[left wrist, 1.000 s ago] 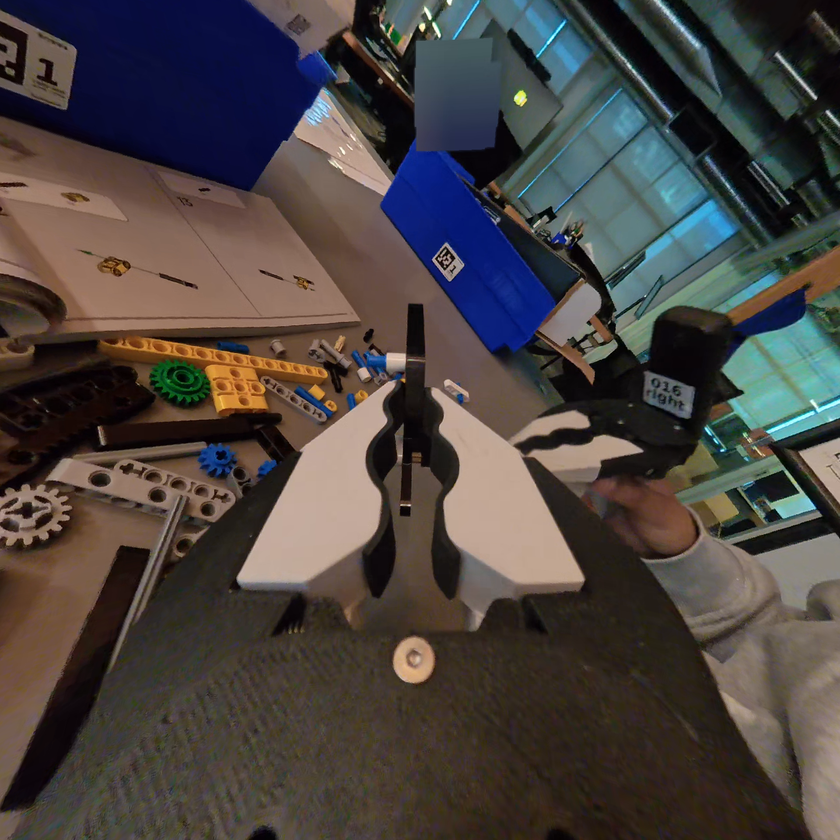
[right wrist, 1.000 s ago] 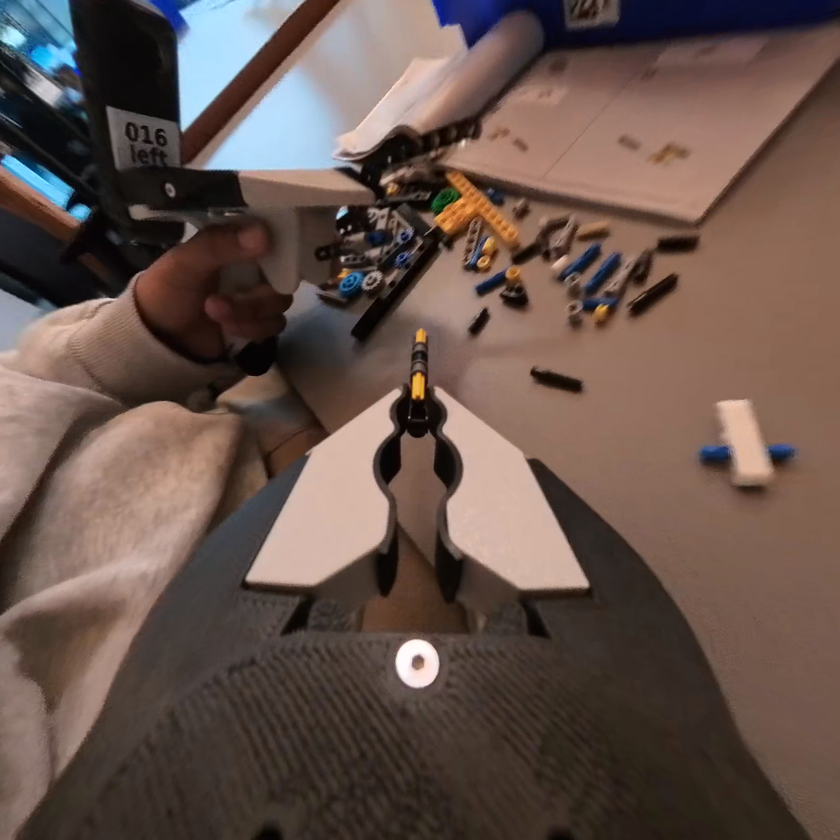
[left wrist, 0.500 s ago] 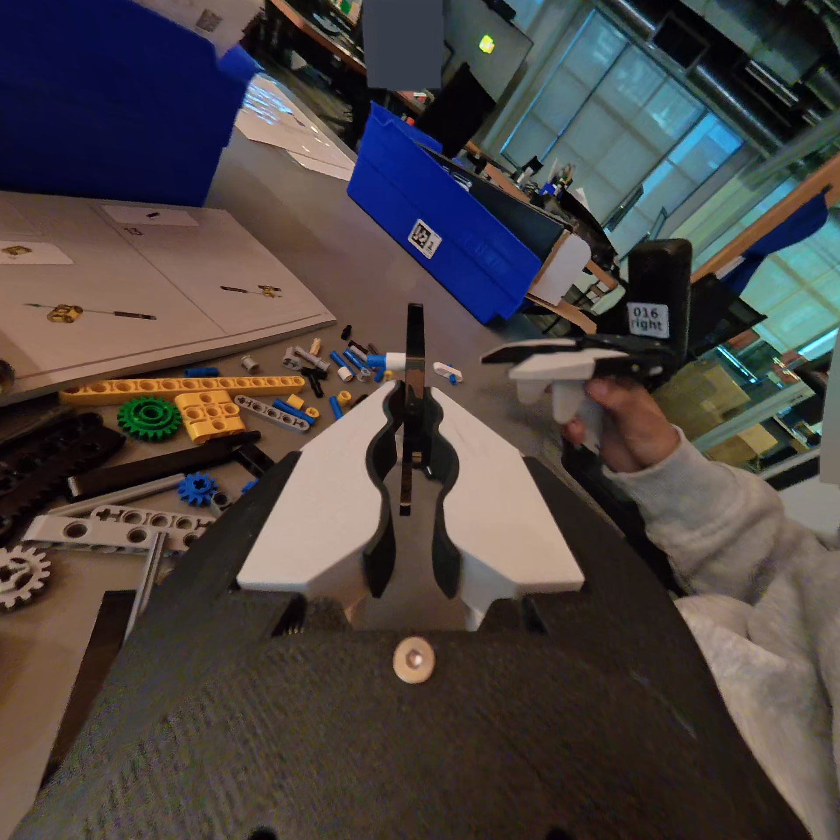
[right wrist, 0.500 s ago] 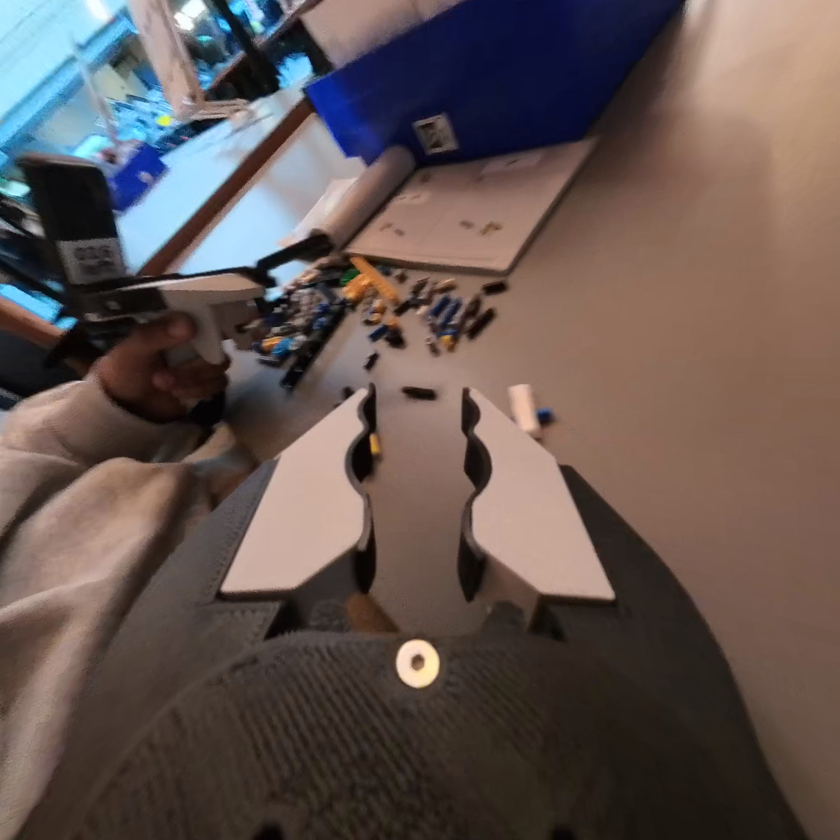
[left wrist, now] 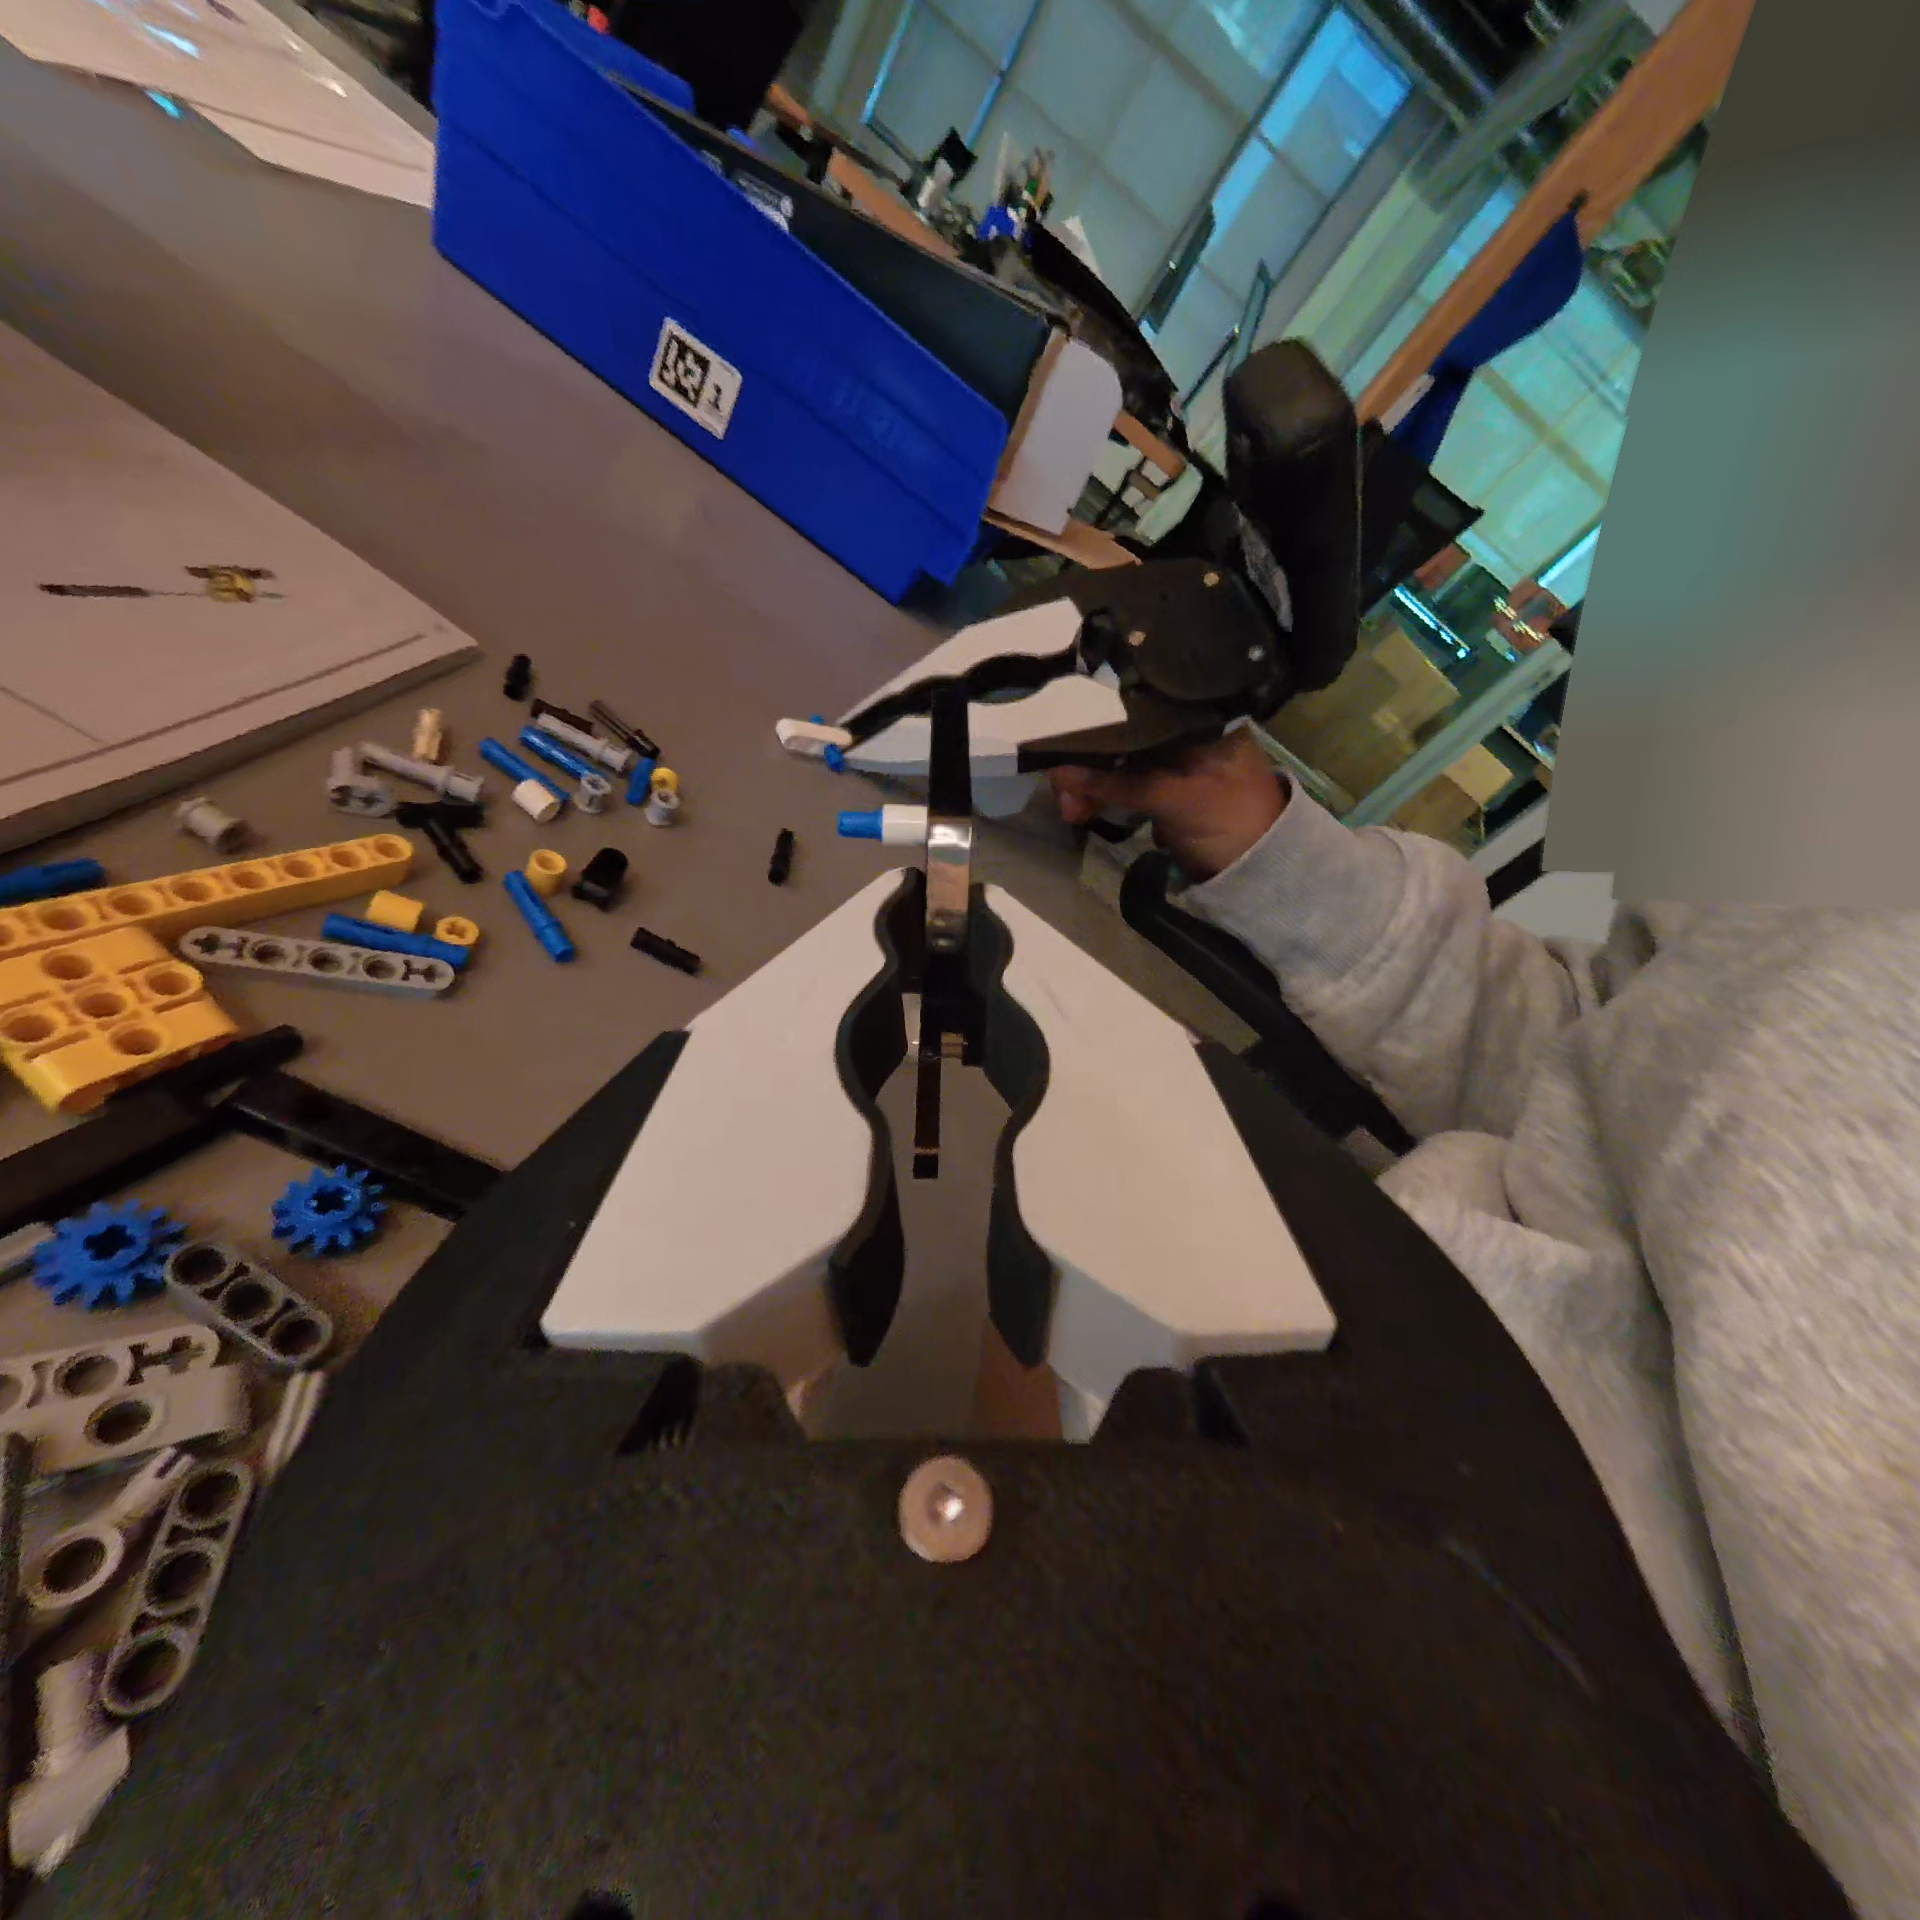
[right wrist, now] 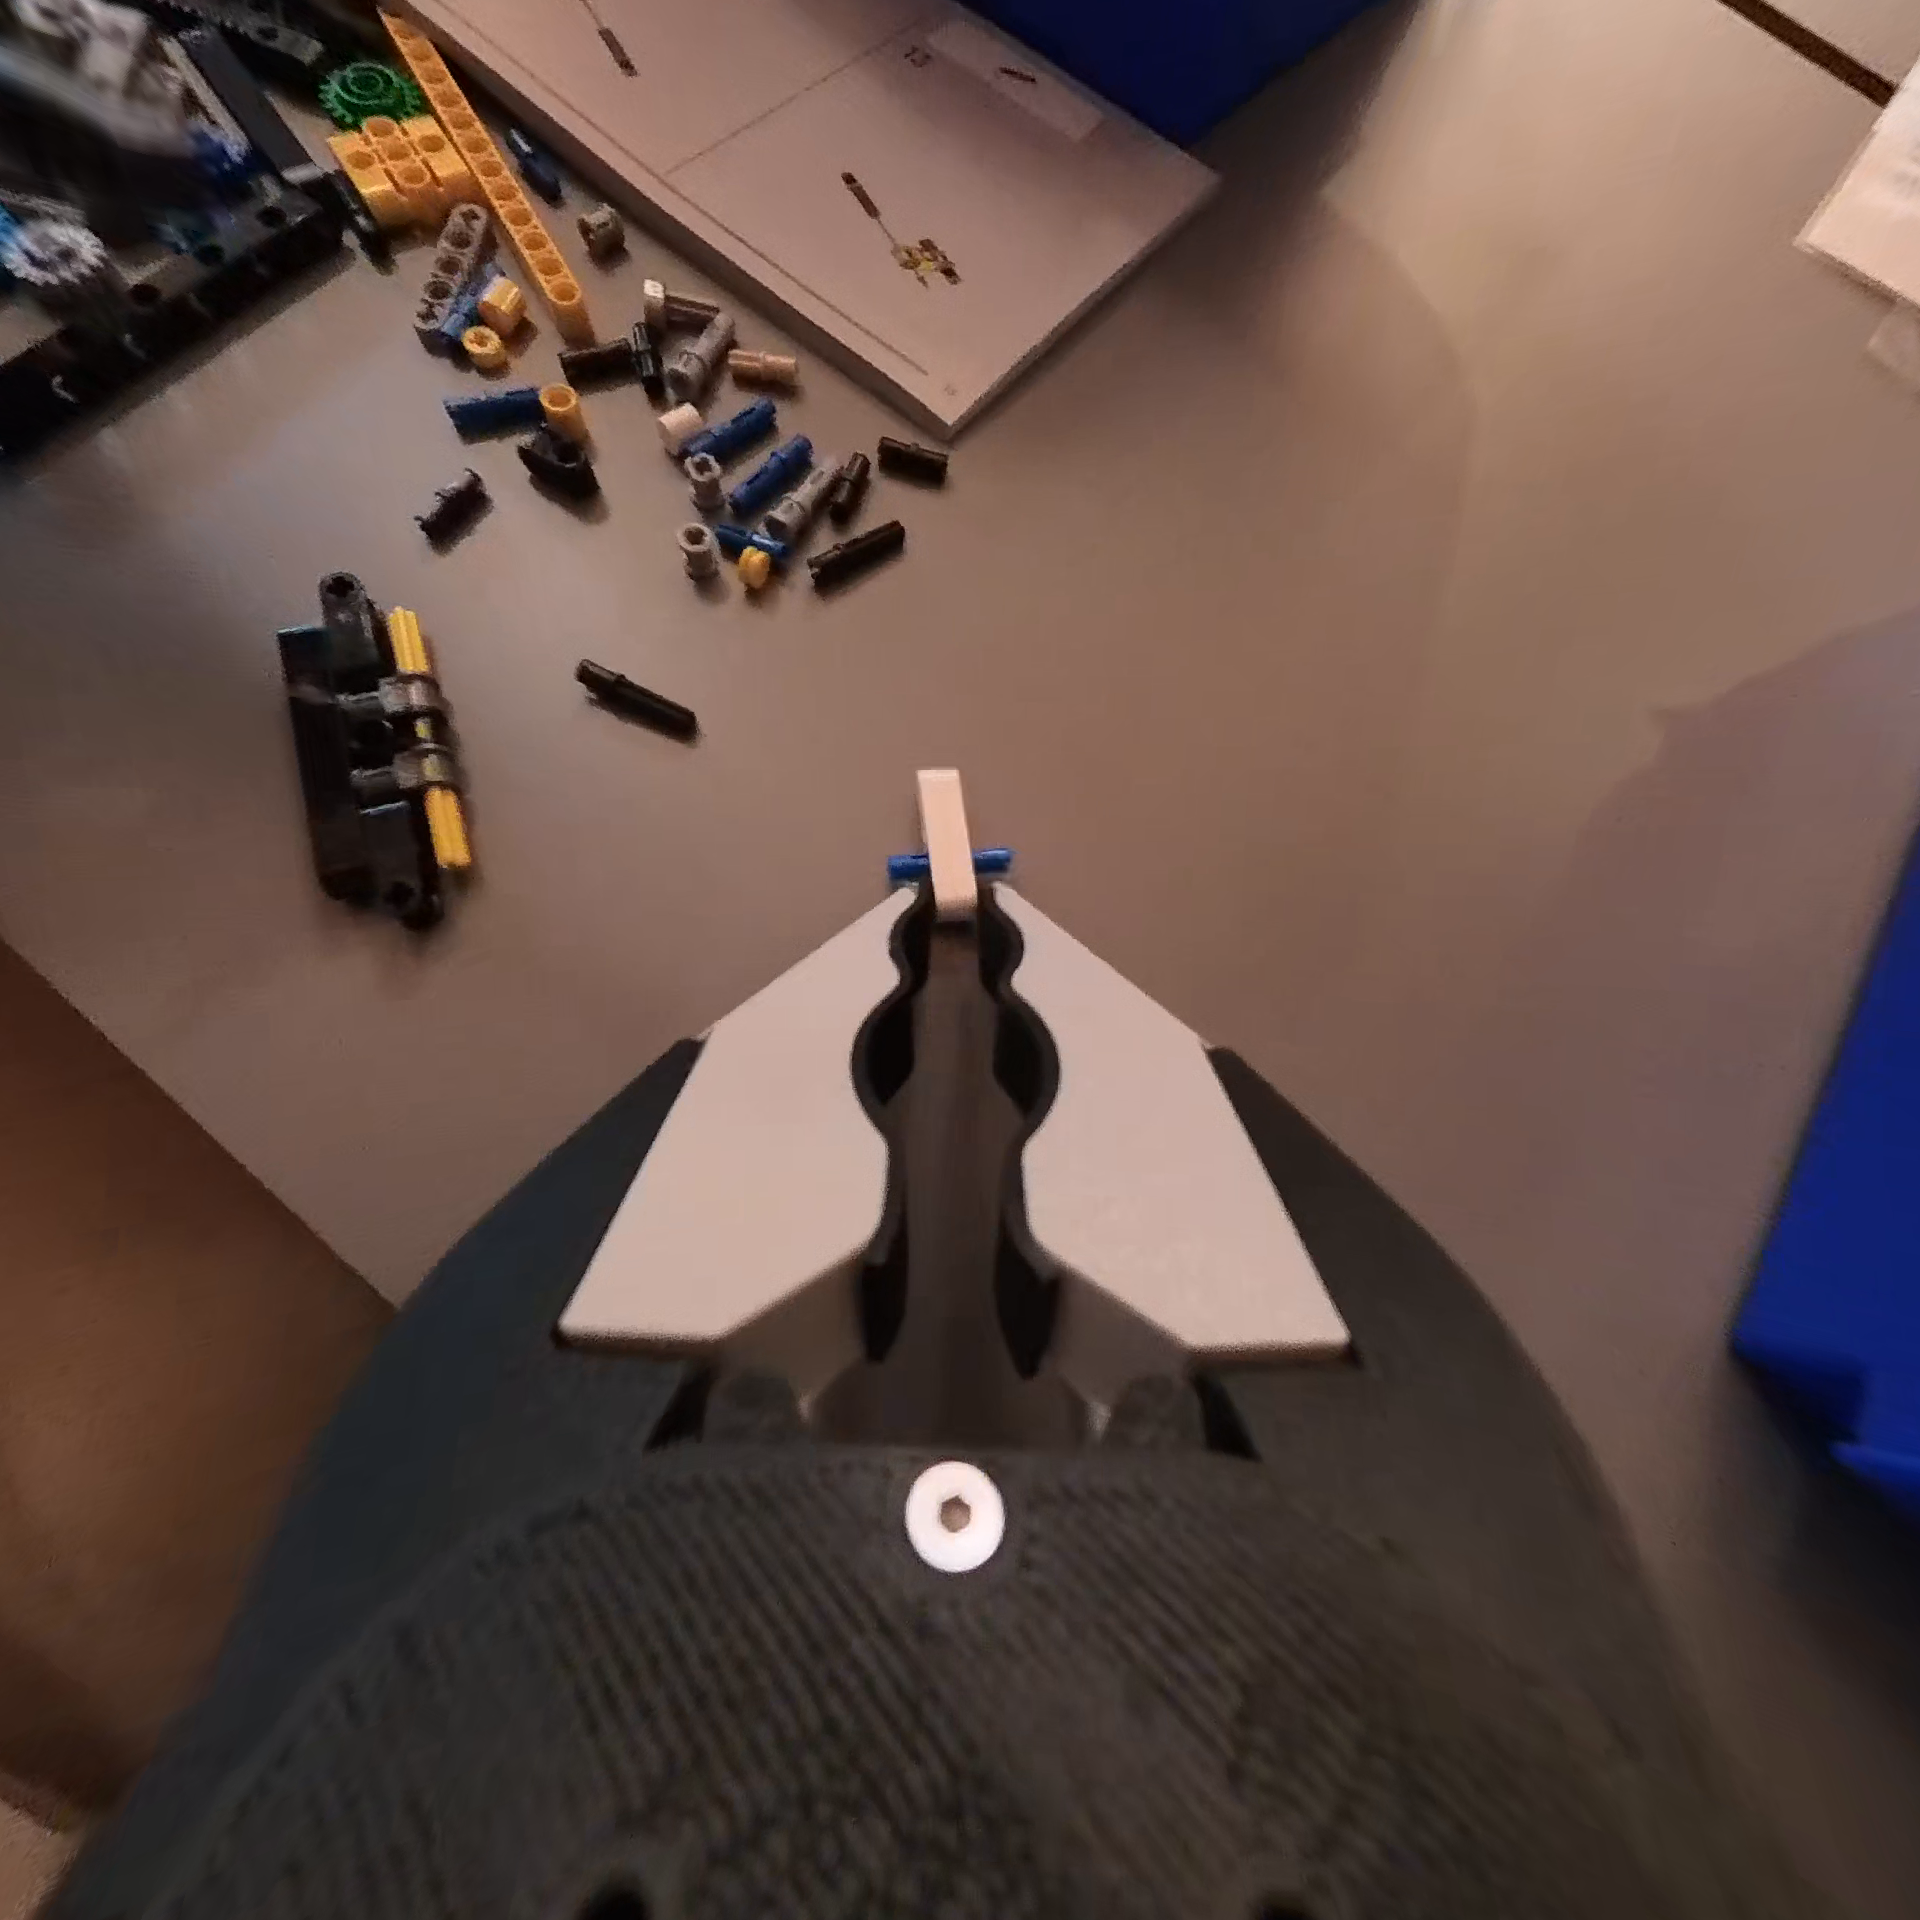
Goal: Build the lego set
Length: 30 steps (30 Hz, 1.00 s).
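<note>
My left gripper (left wrist: 945, 899) is shut on a thin black lego piece (left wrist: 948, 758) held upright on edge, with a white bush and blue pin (left wrist: 883, 824) sticking out to its left. My right gripper (right wrist: 948, 906) is shut on a small white beam (right wrist: 943, 831) with a blue pin (right wrist: 902, 864) through it, low over the grey table. It also shows in the left wrist view (left wrist: 831, 736), just beyond the black piece. A black and yellow sub-assembly (right wrist: 369, 748) lies on the table to the left of the right gripper.
Loose pins and bushes (right wrist: 727, 447) are scattered by the open instruction booklet (right wrist: 883, 208). Yellow beams (left wrist: 208, 894), blue gears (left wrist: 104, 1247) and grey beams lie at left. Blue bins stand behind (left wrist: 727, 312) and at right (right wrist: 1849, 1195). The table edge (right wrist: 208, 1122) is near, at left. About 15 cm separates my left fingertips from my right.
My right gripper let go of the black and yellow sub-assembly, opened, moved right and shut on the white beam. My left gripper kept hold of the black piece and swung right.
</note>
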Each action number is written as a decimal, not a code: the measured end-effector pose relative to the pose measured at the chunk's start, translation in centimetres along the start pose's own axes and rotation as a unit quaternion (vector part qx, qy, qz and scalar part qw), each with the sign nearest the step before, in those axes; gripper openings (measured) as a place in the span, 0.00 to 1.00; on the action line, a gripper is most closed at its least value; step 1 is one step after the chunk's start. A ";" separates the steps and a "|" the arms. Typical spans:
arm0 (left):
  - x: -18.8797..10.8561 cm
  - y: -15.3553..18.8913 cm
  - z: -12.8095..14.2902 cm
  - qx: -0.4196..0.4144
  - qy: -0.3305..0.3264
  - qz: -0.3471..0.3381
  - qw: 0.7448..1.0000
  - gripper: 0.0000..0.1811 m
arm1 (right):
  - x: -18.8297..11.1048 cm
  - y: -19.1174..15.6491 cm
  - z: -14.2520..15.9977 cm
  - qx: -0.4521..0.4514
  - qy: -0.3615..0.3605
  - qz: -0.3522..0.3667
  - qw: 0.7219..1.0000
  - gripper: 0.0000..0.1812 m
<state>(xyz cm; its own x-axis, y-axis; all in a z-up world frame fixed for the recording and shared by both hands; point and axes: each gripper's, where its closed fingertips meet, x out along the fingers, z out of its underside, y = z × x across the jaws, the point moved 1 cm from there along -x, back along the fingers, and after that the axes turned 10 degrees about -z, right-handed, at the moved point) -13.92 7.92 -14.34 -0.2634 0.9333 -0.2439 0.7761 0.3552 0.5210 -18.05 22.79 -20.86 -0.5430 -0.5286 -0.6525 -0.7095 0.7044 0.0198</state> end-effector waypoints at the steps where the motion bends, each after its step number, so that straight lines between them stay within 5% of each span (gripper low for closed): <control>1: 0.1 0.1 0.3 -0.004 -0.015 0.007 1.000 0.03 | -0.2 -0.4 -0.5 0.004 0.012 -0.012 1.000 0.04; 6: -0.3 1.7 1.6 -0.011 -0.062 0.073 0.995 0.03 | -1.9 -4.9 -5.1 0.025 0.073 -0.165 0.983 0.03; 13: -2.3 5.3 2.2 0.119 -0.044 0.160 0.979 0.03 | -4.5 -12.1 -7.7 -0.122 0.029 -0.343 0.931 0.03; 30: -2.8 6.0 3.2 0.123 -0.045 0.183 0.974 0.03 | -4.1 -15.0 -7.7 -0.116 -0.053 -0.397 0.909 0.03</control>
<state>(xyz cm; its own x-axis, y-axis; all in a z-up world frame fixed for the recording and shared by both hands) -6.67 7.26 -13.14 0.0996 0.9828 -0.1556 0.9252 -0.0339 0.3781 -8.62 10.70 -12.60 0.2190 -0.7696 -0.5998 -0.9412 -0.0044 -0.3379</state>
